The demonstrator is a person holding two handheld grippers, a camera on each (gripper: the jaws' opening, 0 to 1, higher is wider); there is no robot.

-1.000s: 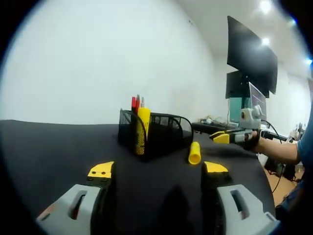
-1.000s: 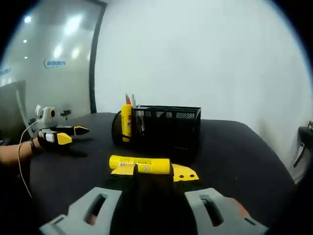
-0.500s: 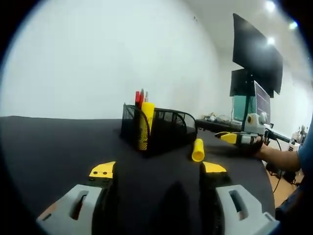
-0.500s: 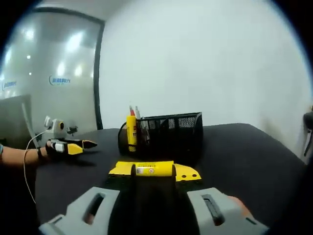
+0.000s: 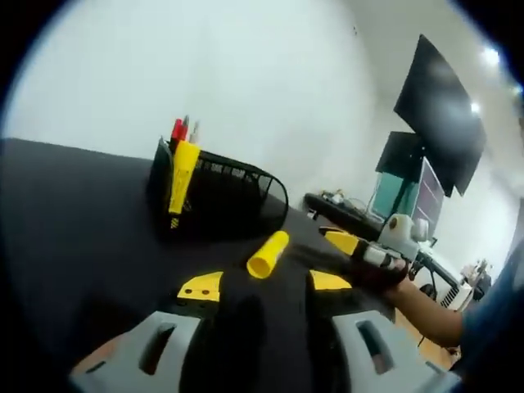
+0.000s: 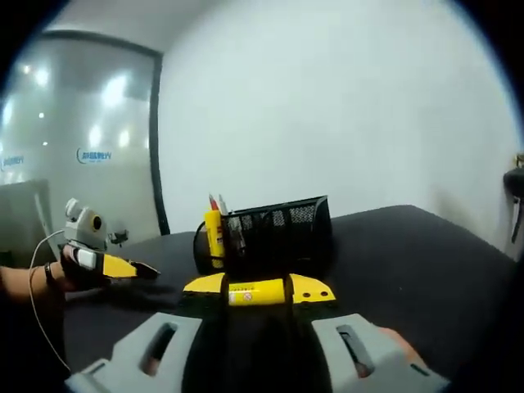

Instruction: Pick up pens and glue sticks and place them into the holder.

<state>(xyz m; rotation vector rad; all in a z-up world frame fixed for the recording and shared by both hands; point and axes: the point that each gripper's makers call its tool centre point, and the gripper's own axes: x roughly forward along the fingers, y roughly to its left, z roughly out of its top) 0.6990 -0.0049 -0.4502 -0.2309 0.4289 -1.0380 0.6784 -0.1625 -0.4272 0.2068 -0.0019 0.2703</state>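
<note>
A black mesh holder [image 5: 221, 201] [image 6: 274, 233] stands on the black table [image 5: 74, 221], with a yellow glue stick [image 5: 182, 168] [image 6: 214, 236] and red pens [image 5: 177, 129] [image 6: 214, 202] upright in its end pocket. Another yellow glue stick [image 5: 268, 253] [image 6: 256, 292] lies on the table in front of the holder. My right gripper [image 6: 258, 288] [image 5: 360, 250] is open, and the stick lies crosswise right at its jaw tips. My left gripper [image 5: 264, 284] [image 6: 110, 264] is open too, just short of the stick's near end.
Dark monitors [image 5: 430, 106] and a cluttered desk [image 5: 348, 205] stand beyond the table's right side in the left gripper view. A glass wall with a logo [image 6: 92, 155] is at the left of the right gripper view. A white wall rises behind the holder.
My right gripper has closed in on the lying glue stick, which now sits level with its jaw tips. The left gripper view has tilted and come nearer to the stick. Both grippers stay open.
</note>
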